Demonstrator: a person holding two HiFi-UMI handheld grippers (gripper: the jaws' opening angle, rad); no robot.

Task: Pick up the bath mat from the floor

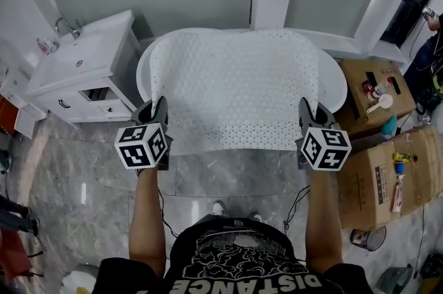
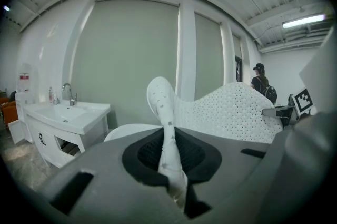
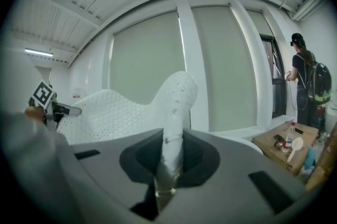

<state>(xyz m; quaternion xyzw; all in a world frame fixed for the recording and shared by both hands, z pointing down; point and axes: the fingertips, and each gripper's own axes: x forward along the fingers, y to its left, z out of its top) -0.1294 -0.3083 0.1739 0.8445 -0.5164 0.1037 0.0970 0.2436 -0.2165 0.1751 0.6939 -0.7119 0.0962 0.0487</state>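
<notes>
White mat (image 1: 235, 88) was up off the floor, spread between both tools by the tub (image 1: 142, 75) | left tool (image 1: 156, 109) clamped one corner, right tool (image 1: 308, 111) the other | pickup looked basically done imo

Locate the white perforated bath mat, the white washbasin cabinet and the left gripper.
white perforated bath mat (image 1: 235, 88): head view, centre of the sheet.
white washbasin cabinet (image 1: 83, 54): head view, basin top.
left gripper (image 1: 157, 106): head view, tips pinching the mat's corner.
</notes>
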